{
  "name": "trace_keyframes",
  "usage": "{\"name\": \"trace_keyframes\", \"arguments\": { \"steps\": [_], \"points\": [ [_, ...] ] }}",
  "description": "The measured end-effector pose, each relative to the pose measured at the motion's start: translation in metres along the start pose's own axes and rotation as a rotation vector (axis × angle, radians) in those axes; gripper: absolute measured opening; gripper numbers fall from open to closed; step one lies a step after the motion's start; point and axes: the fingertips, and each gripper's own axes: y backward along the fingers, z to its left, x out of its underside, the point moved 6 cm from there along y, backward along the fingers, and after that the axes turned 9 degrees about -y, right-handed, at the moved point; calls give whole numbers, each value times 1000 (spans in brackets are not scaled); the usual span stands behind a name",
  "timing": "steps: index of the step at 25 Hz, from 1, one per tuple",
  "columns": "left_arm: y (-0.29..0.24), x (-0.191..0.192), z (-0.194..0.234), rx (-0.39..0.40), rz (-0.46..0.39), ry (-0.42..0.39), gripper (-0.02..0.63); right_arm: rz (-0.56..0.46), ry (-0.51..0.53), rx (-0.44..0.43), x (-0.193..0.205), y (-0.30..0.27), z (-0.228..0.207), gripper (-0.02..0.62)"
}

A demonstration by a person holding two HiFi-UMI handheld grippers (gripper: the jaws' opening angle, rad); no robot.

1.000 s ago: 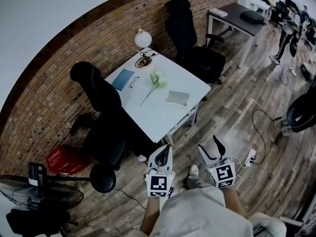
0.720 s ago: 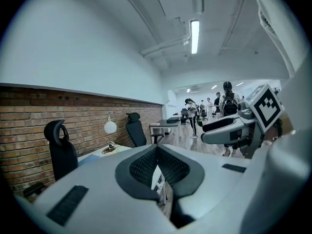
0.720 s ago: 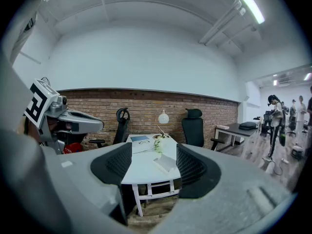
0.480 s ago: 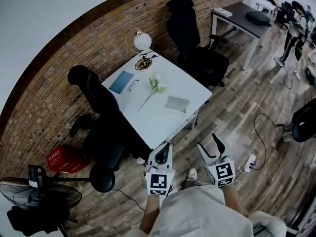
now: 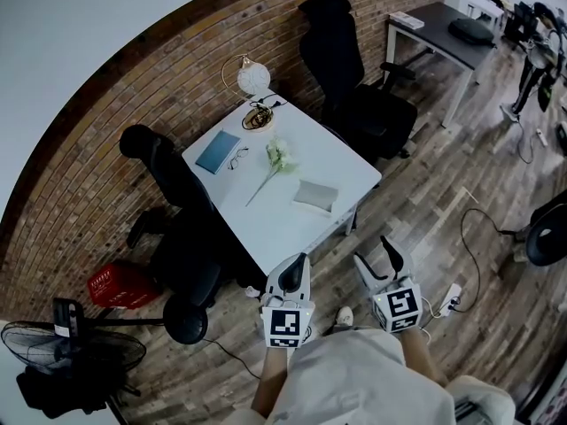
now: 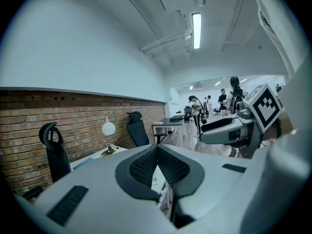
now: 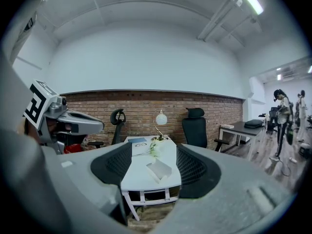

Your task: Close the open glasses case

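Observation:
The grey glasses case (image 5: 316, 195) lies open on the white table (image 5: 345, 162), near its right front side; in the right gripper view the case (image 7: 160, 168) shows between my jaws, far off. Both grippers hang over the wooden floor, short of the table's near corner. My left gripper (image 5: 295, 266) is shut and holds nothing; its pads meet at the tip (image 6: 157, 149). To its right, my right gripper (image 5: 379, 259) stands open and empty, framing the table (image 7: 155, 178).
On the table are a white flower (image 5: 277, 158), a blue notebook (image 5: 218, 151), spectacles (image 5: 237, 156), a globe lamp (image 5: 252, 78) and a small dish (image 5: 259, 118). Black office chairs (image 5: 350, 69) (image 5: 177, 206) flank the table. A red basket (image 5: 120, 286), a fan (image 5: 75, 352) and a power strip (image 5: 452, 296) sit on the floor.
The table has slid a little lower in the head view, closer to the grippers. Both grippers keep their poses and jaw states.

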Motion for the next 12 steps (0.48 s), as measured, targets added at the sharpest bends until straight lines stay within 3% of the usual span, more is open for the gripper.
{"name": "trace_keyframes", "arguments": {
  "steps": [12],
  "points": [
    [-27,-4,-1,-38,24,-5,5,-4,-21,-49,-6,-25,-27,287]
  ]
}}
